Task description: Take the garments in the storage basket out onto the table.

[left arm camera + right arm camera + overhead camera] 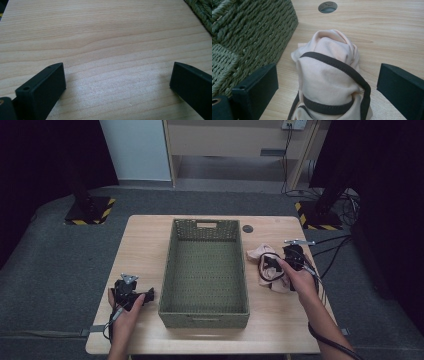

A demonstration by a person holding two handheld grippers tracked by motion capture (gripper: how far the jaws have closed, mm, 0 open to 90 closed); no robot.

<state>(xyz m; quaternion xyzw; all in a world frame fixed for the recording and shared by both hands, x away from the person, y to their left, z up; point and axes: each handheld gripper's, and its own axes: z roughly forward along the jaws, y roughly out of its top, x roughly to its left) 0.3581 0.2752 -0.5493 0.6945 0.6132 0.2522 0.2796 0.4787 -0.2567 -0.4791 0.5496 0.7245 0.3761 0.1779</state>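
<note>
Pink garment, dark-trimmed, bunched near the counter's right edge beside the green basket; right gripper jaws wide, straddling it unpressed. Left gripper jaws wide, empty.

Both tongs agape (hand-held)

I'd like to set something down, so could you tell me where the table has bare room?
Bare wood lies left of the green basket, around the left gripper, and along the near edge. The basket is empty too. Right of it is crowded by the pink garment and right gripper.
</note>
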